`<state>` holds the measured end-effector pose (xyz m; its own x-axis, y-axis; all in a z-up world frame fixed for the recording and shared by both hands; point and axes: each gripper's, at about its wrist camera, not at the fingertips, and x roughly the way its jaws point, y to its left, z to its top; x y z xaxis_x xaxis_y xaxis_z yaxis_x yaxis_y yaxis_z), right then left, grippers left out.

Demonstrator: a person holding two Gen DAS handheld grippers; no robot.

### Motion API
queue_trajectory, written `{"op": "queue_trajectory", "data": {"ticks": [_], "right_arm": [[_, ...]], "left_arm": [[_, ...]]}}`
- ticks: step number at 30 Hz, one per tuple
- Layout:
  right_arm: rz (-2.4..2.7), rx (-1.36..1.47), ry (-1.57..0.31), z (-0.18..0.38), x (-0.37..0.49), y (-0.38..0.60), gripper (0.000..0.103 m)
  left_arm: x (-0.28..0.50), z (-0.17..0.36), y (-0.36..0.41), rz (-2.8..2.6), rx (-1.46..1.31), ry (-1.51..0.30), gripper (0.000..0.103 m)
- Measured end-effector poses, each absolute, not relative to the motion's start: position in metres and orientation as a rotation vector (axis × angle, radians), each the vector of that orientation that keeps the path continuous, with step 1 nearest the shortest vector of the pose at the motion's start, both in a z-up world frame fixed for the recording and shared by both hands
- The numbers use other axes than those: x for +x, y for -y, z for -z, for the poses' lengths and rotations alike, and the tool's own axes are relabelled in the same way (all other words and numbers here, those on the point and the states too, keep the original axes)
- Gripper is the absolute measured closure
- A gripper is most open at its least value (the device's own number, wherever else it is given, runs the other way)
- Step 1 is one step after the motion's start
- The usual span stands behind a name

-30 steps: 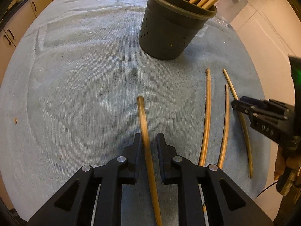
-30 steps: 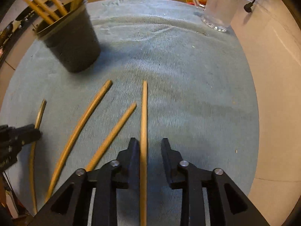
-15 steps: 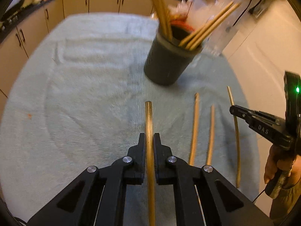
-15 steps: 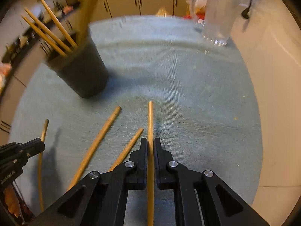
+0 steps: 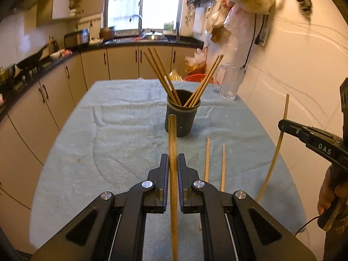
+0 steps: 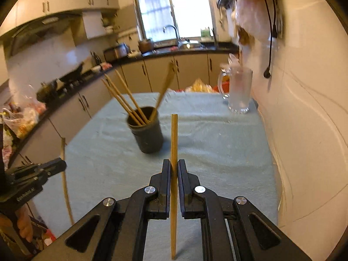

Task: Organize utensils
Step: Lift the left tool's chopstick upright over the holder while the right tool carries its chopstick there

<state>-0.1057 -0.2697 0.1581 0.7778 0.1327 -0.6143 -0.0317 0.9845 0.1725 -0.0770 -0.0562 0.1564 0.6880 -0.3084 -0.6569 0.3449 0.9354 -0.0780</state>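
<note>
Daylight poured through the far window (image 5: pixel 143 2), blown out to white in both views. The room itself was warm and dim, yellowish on the right wall (image 5: pixel 304 69). Fisheye bending curved the table (image 5: pixel 65 143) edges and cabinets (image 6: pixel 87 100), with black corners. Motion blur smeared the hanging bags (image 6: pixel 250 10) in the right view.

You have a glass mug (image 5: pixel 230 84) at the far right on the blue towel (image 5: pixel 113 134); kitchen cabinets (image 5: pixel 121 63) beyond.
</note>
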Motion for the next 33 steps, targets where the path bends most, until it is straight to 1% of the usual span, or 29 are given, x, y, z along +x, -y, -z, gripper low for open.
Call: {"op": "queue_trajectory", "data": {"ticks": [5,9,15,23,28,33], "right_arm": [[-0.113,0.145,-0.617,-0.173,-0.123,0.262,0.096],[-0.126,0.144,-0.596,-0.178,-0.125,0.258,0.096],[-0.133,0.157,-0.568,-0.187,-0.122,0.258,0.096],[-0.135,0.221,-0.463,-0.212,-0.09,0.264,0.096],[-0.132,0.298,-0.348,-0.235,-0.052,0.269,0.096],[-0.114,0.358,-0.26,-0.25,-0.008,0.274,0.096]], "left_arm": [[-0.107,-0.173,0.056,0.362,0.085,-0.641,0.096],[-0.117,-0.186,0.054,0.375,0.072,-0.608,0.096],[-0.116,-0.214,0.049,0.4,0.042,-0.56,0.096],[-0.061,-0.253,0.051,0.389,-0.004,-0.525,0.096],[-0.011,-0.279,0.062,0.358,-0.055,-0.472,0.096],[0.038,-0.289,0.081,0.339,-0.097,-0.443,0.096]]}}
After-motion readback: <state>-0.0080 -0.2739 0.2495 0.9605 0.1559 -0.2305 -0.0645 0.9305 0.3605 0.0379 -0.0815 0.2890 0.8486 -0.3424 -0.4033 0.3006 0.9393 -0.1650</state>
